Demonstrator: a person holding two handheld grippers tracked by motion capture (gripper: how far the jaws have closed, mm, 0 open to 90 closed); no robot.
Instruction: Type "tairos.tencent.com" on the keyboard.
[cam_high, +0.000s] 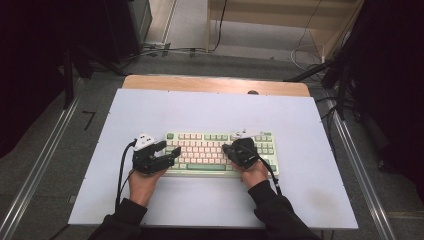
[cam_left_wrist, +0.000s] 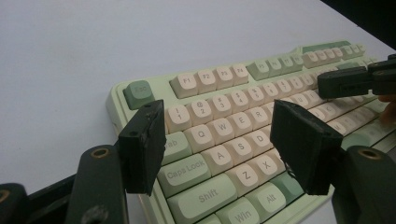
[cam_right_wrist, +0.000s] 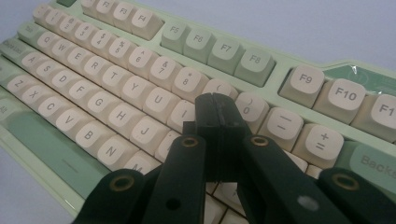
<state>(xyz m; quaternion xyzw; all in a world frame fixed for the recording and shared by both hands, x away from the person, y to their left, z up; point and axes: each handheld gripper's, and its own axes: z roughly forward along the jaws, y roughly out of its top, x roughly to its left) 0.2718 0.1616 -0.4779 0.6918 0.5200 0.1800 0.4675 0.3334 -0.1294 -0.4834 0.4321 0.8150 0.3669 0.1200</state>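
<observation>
Two grippers, left gripper (cam_high: 169, 150) and right gripper (cam_high: 226, 149), over one keyboard (cam_high: 200, 150).

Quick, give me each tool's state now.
Left tool: open, holding nothing, over the keyboard.
Right tool: shut, empty, tip over the keys.

a lab-like recording room: a white board-topped wooden table (cam_high: 310, 150) between metal floor rails (cam_high: 35, 170), black curtains (cam_high: 30, 60), loose cables (cam_high: 305, 50) on grey carpet.

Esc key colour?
Darker green; the Esc key shows best in the left gripper view, at the keyboard corner.
</observation>
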